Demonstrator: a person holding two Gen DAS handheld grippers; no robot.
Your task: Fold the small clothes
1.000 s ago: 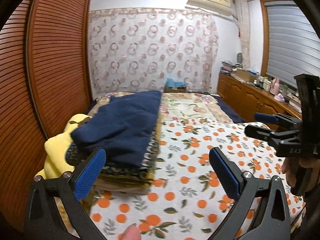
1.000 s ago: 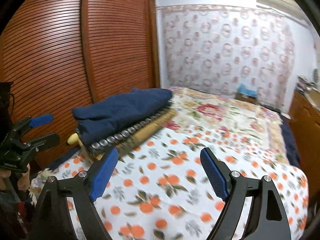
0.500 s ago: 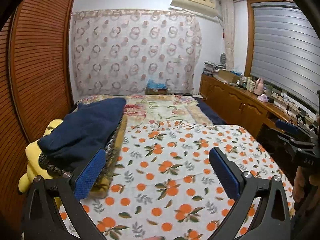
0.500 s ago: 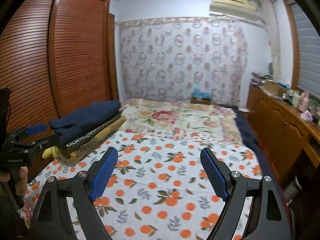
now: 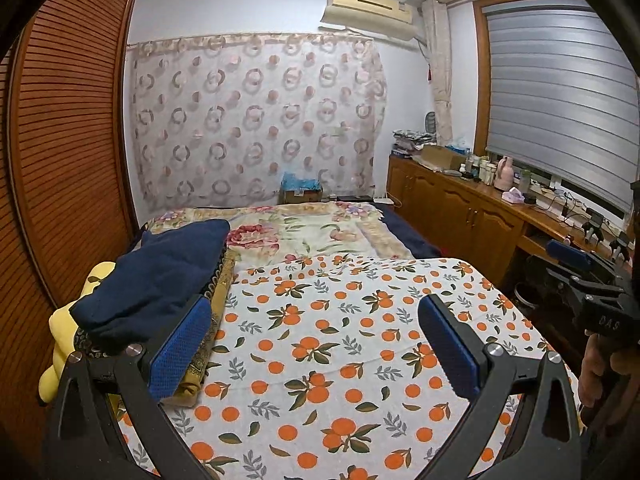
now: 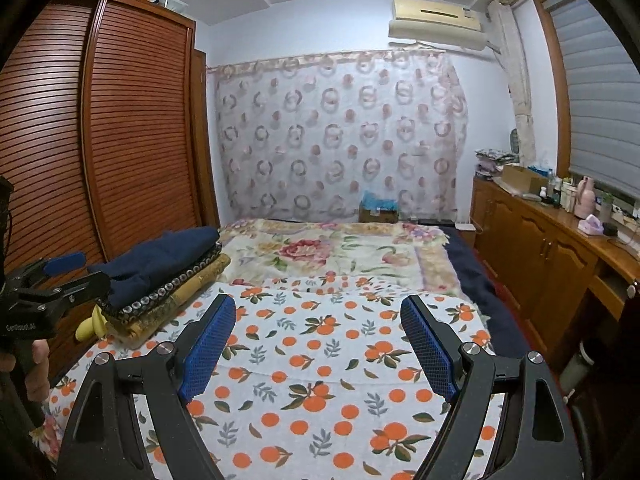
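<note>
The left hand-held gripper (image 5: 314, 350) fills the bottom of its own view, its blue pads (image 5: 180, 354) spread wide with only the orange-print sheet (image 5: 320, 344) showing between them; it is released and grasps nothing. The right hand-held gripper (image 6: 318, 346) sits likewise at the bottom of its view, jaws wide apart over the same sheet, released and empty. Each gripper also shows at the edge of the other's view: the right one at the right edge of the left view, the left one at the left edge of the right view, with fingers of the person's hand (image 6: 36, 368) wrapped on its handle.

The clothes lie in a folded stack (image 5: 160, 292) at the left side of the bed (image 6: 332, 252), left of centre in both views. A navy piece (image 6: 160, 258) is on top, over a dark patterned layer and a mustard one. A yellow soft thing (image 5: 60, 340) pokes out from beneath the stack at its left. In the left view the left pad overlaps the stack's near end in the picture; whether it touches I cannot tell.

Beyond the sheet lies a floral blanket (image 6: 320, 252). A slatted wardrobe (image 6: 120, 120) fills the left of both views, a ring-patterned curtain (image 5: 256, 120) hangs at the centre back, an air conditioner (image 5: 370, 4) sits at the upper right, and a cluttered wooden counter (image 5: 480, 208) runs along the right under a blind (image 5: 560, 96).
</note>
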